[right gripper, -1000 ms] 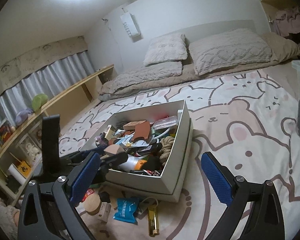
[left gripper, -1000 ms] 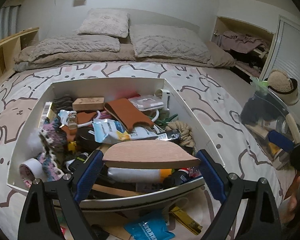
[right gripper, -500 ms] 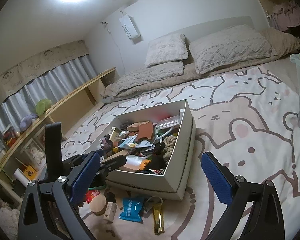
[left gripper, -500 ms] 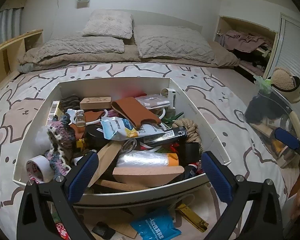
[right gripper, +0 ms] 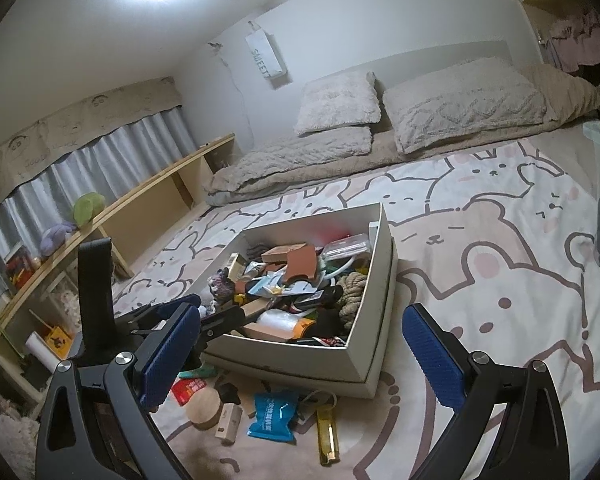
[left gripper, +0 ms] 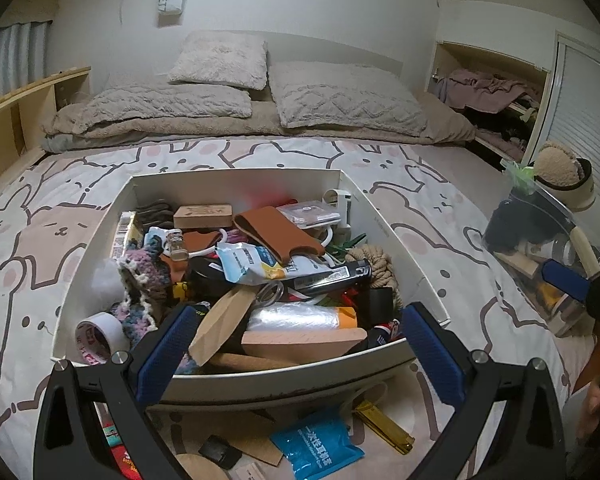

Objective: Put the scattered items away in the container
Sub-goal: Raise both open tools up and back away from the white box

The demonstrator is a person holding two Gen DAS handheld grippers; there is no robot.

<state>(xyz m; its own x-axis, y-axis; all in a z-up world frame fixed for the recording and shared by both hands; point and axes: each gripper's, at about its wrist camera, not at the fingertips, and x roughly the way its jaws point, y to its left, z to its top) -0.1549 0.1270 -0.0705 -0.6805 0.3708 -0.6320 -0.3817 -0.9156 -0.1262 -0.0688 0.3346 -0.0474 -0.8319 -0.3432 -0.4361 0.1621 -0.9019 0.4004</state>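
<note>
A white box (left gripper: 392,240) full of small items sits on the bed cover; it also shows in the right wrist view (right gripper: 376,300). A wooden piece (left gripper: 304,342) lies in it by the near wall. My left gripper (left gripper: 300,354) is open and empty just above the box's near edge. My right gripper (right gripper: 300,354) is open and empty, further back. Loose items lie in front of the box: a blue packet (right gripper: 274,414), a yellow lighter (right gripper: 326,434), a round wooden disc (right gripper: 204,406), a small wooden block (right gripper: 228,422) and a red packet (right gripper: 188,388).
Pillows (left gripper: 220,60) and a folded blanket lie at the bed's head. A wooden shelf (right gripper: 148,200) runs along the left. A clear bin (left gripper: 540,248) with things in it stands at the right. The left gripper's body (right gripper: 96,300) stands left of the box.
My left gripper opened and let the wooden piece drop into the box, then drew back a little. The right gripper pulled back and rose slightly.
</note>
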